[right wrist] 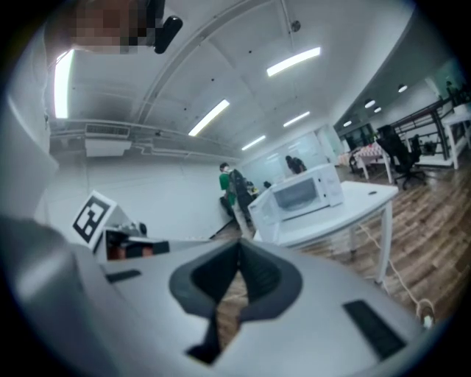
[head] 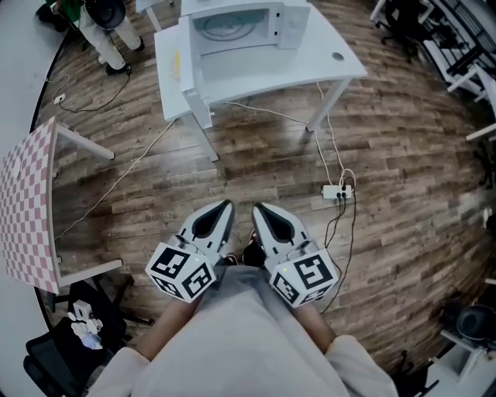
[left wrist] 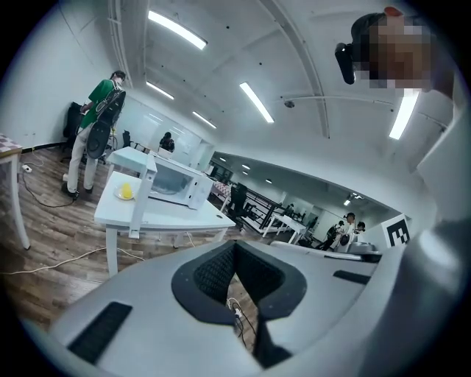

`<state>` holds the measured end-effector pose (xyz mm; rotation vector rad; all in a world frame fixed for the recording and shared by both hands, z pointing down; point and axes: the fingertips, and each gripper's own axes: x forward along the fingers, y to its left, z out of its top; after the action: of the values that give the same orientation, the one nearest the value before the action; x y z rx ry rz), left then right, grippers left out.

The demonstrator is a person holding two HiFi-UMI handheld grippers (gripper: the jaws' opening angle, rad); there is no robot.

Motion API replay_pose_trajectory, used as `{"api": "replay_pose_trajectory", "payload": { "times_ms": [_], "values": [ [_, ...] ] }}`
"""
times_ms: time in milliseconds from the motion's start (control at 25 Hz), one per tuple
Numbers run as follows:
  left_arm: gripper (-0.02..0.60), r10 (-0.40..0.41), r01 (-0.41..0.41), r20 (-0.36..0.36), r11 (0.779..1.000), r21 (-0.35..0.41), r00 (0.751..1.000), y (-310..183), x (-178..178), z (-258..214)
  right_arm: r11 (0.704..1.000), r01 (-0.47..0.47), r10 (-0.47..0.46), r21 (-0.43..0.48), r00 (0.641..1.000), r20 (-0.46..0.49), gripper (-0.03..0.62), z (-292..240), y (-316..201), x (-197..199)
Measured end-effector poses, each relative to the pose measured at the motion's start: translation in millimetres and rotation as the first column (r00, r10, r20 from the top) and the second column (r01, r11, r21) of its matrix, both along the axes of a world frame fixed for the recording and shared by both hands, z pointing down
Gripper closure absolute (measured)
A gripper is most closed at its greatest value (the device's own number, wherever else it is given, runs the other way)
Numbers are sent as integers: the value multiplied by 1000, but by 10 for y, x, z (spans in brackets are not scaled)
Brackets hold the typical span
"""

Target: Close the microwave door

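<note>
We hold both tools close to our belly because we are not yet at the microwave. The left gripper and the right gripper point ahead, side by side. Each one has its jaws pressed together with nothing in between. We think shut jaws make a good blunt tip for pushing a door.

The microwave sits on the white table, well apart from us. Its door hangs wide open on the left side, sticking out over the table's edge. A small yellow thing lies on the table just beside the door.

Between us and the table there is only wood floor. A white cable runs across it, and a power strip with wires lies to our right. We should step over those. A checkered table stands to our left. Another person stands far off behind the white table.
</note>
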<state>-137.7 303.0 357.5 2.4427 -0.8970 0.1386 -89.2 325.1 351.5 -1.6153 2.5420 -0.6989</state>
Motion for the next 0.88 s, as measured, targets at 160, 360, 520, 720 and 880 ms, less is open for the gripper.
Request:
{"api": "replay_pose_trajectory", "payload": {
  "times_ms": [160,360,520,720,880],
  "values": [
    [568,-20,20,-11,1000,17,1000,-43,74,-58,1000,25,-25,9,1000,1,571,4,-50,64],
    [568,-45,46,-12,999,15,999,-43,101,-66,998,65,-65,0,998,16,571,35,-56,51],
    [568,-59,59,-2,998,3,998,-25,49,-41,999,50,-50,-18,999,14,571,89,-83,20],
    [568,-60,61,-7,998,7,998,-80,47,-47,999,45,-45,-14,999,2,571,62,-147,42],
    [568,-57,57,-12,998,6,998,-122,98,-59,1000,14,-14,-20,1000,-1,571,77,-197,135]
  ]
}}
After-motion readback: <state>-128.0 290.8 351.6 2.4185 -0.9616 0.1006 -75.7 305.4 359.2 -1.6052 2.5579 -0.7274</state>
